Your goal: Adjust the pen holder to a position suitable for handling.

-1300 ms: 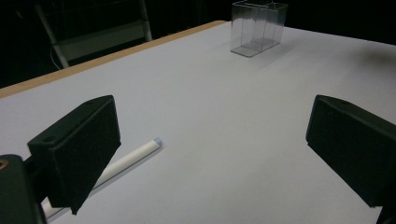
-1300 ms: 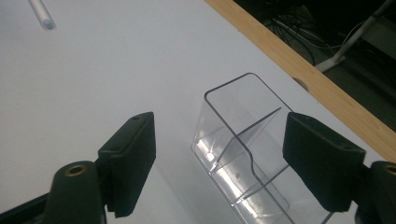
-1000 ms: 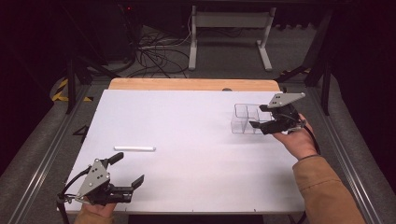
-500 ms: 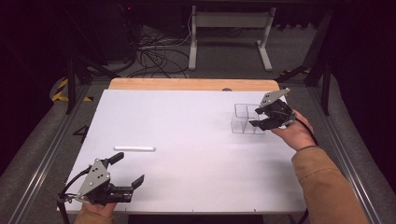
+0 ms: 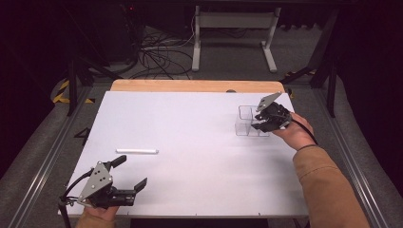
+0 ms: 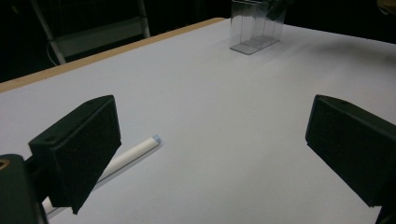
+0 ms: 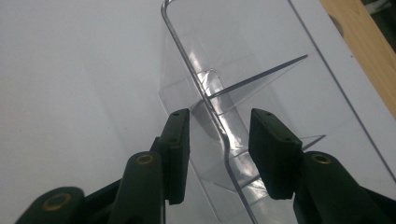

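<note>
The right gripper (image 5: 259,124) has come down a little toward the clear plastic organizer (image 5: 246,122), and its jaws have just been closing: one second ago they stood wide above the box, and now they stand much nearer to each other. In the right gripper view one jaw is outside the long wall of the organizer (image 7: 261,70) and the other jaw is inside a compartment, so the thin wall (image 7: 219,135) runs up between the two pads (image 7: 180,149). I still see a narrow gap on each side of the wall, so I judge that the pads do not press on it yet; the grip is nearly made but not finished. This means the work in hand is most likely to take the organizer by its wall, and the next small closing should hold it, if the wall stays in the middle of the jaws. The left gripper (image 5: 127,172) rests low on the white table (image 5: 190,142) on the person's side, with its jaws wide apart and nothing between them. In the left gripper view the white stick (image 6: 130,156) lies flat just in front of this gripper, partly behind its one jaw and not touching it as far as I can tell, and the organizer (image 6: 254,28) stands well apart, far ahead.
</note>
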`<act>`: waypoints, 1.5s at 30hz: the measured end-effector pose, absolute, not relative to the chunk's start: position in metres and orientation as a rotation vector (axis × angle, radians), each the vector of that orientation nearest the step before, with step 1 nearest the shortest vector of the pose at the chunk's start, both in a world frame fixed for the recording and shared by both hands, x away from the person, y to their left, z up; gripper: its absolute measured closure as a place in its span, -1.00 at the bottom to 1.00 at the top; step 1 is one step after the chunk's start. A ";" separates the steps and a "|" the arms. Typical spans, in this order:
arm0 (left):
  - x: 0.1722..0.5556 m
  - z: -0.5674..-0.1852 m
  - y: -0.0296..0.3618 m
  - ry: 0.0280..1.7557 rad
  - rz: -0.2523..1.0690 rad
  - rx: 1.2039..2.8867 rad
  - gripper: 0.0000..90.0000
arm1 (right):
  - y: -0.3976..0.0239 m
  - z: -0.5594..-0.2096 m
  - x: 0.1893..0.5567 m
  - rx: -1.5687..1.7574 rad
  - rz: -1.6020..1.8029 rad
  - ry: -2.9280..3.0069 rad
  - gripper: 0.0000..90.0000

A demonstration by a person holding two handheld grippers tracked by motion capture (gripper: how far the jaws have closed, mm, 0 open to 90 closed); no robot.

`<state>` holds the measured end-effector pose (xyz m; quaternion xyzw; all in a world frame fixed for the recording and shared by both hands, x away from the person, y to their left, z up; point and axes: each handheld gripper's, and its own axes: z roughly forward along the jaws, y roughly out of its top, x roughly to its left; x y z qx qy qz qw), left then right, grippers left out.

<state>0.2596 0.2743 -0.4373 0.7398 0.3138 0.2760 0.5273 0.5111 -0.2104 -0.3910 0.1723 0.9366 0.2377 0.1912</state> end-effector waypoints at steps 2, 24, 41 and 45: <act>0.260 -0.437 0.274 0.751 0.656 1.767 -0.91 | -0.209 -0.393 0.512 0.484 0.662 2.637 0.32; 0.260 -0.438 0.274 0.745 0.655 1.770 -0.91 | -0.192 -0.416 0.522 0.460 0.503 2.745 0.47; 0.260 -0.438 0.273 0.749 0.650 1.770 -0.91 | -0.193 -0.401 0.510 0.399 0.521 2.751 0.92; 0.259 -0.438 0.273 0.749 0.650 1.769 -0.91 | -0.185 -0.386 0.501 0.368 0.601 2.754 0.96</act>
